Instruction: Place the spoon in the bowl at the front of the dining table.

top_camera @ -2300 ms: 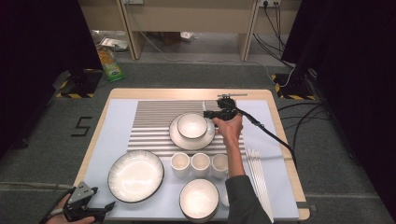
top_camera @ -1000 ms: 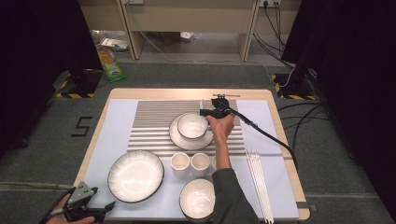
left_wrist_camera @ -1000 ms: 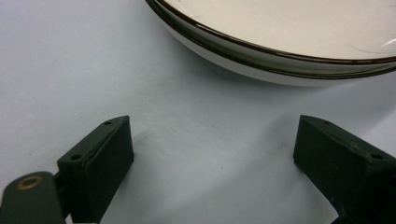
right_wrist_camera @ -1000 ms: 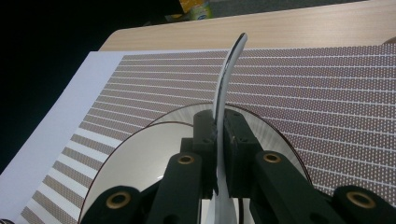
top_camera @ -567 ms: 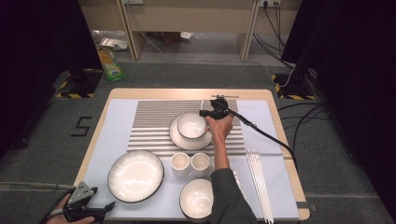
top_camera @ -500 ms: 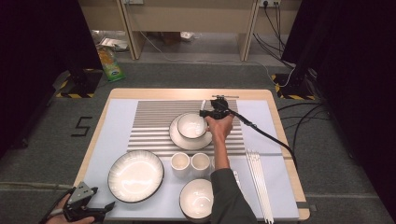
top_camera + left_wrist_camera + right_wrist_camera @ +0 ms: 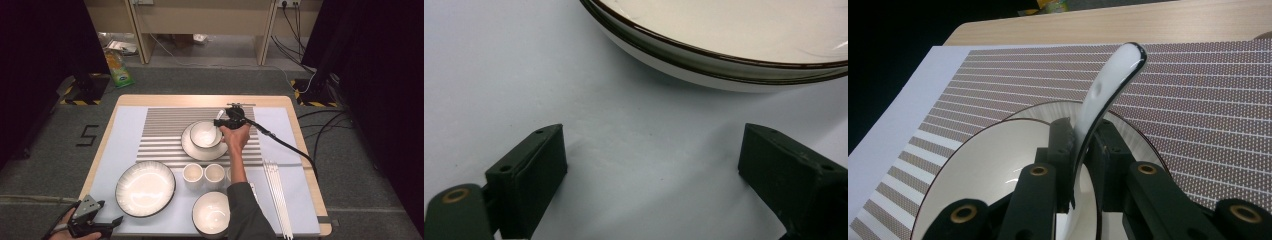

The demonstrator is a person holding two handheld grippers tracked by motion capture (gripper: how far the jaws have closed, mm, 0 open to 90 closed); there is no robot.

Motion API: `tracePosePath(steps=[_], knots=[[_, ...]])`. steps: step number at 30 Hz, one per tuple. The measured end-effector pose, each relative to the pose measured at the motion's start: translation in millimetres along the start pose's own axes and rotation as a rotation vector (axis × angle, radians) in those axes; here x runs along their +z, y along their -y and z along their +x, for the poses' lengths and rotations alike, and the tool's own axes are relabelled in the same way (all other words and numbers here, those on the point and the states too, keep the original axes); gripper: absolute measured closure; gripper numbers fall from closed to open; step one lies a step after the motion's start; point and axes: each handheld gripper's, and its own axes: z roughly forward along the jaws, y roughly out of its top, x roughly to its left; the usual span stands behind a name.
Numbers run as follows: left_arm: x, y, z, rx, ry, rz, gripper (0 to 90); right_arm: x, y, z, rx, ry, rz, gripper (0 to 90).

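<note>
Over the small bowl (image 7: pixel 205 134) at the far middle of the table (image 7: pixel 200 100), the right gripper (image 7: pixel 219 123) sits with a white ceramic spoon (image 7: pixel 1108 85) standing between its jaws. In the right gripper view the spoon's handle rises up and away over the striped mat (image 7: pixel 1198 95), its lower end down inside the bowl (image 7: pixel 983 165). Those jaws have just been easing apart: one pad lies against the spoon's side, the other stands off it with a slim dark gap, so the squeeze looks let go (the spoon is between them all the same). That bowl rests on a plate (image 7: pixel 192 150), and the plate lies on the mat (image 7: pixel 160 130).

Down at the near left corner, the left gripper (image 7: pixel 117 220) rests low by the table edge, held in the person's hand. In the left gripper view its two black jaws are spread wide with nothing but pale blue tablecloth (image 7: pixel 499 65) between them, and the dark-rimmed edge of a large plate (image 7: pixel 724 55) lies just ahead.

Near the person: two cups (image 7: pixel 203 175) side by side, another bowl (image 7: pixel 211 214) at the front edge, and white chopsticks (image 7: pixel 277 195) laid out on the right.
</note>
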Motion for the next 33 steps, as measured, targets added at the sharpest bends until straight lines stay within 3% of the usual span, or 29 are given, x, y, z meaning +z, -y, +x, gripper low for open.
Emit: tracePosePath(steps=[8,19,23,33], knots=[[-0.1,0.4,0.0,0.000,0.000,-0.003,10.7,2.6,-1.4,1.6,-0.025,0.026,0.006,72.8],[0.0,0.5,0.0,0.000,-0.001,-0.004,10.7,4.6,-4.6,-0.2,-0.015,0.065,0.000,63.4],[0.0,0.8,0.0,0.000,0.000,-0.006,10.7,2.8,-6.6,-0.8,-0.007,0.075,-0.011,63.0],[-0.1,1.3,0.0,0.000,0.001,-0.009,10.7,-9.0,-9.0,-4.1,-0.052,0.090,0.017,63.3]])
